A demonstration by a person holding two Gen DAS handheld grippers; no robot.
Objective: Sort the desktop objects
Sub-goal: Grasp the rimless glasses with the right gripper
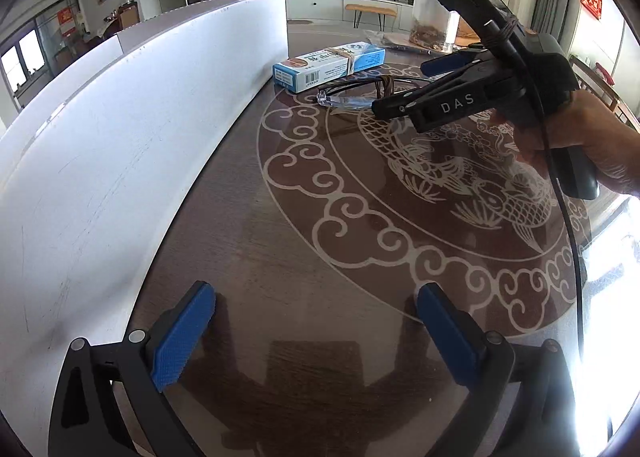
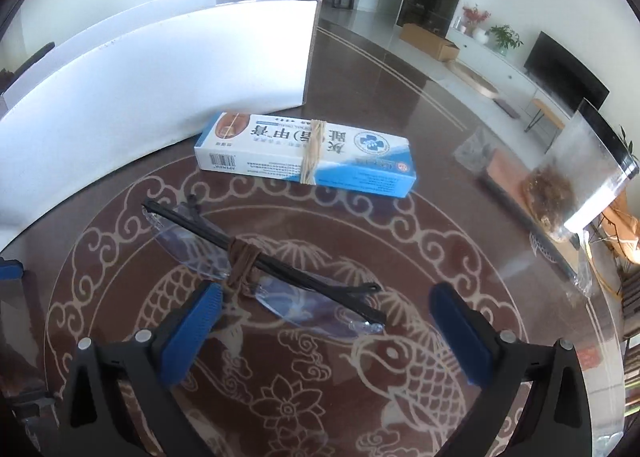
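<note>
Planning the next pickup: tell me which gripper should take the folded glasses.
Right. The right gripper is open just short of the glasses; the left gripper, also open, has only bare table before it.

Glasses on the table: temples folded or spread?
Folded. On the glasses both black temples lie across the clear lenses, tied together at the middle with a brown band.

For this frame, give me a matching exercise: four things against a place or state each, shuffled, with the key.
Things:
1. blue box
2. folded glasses
3. white bin
4. left gripper

Places or states:
A. open above bare table
B. tied at the middle with brown cord
C. standing behind the box
D. rubber band around it

Pairs: 1-D, 2-B, 3-C, 4-A
</note>
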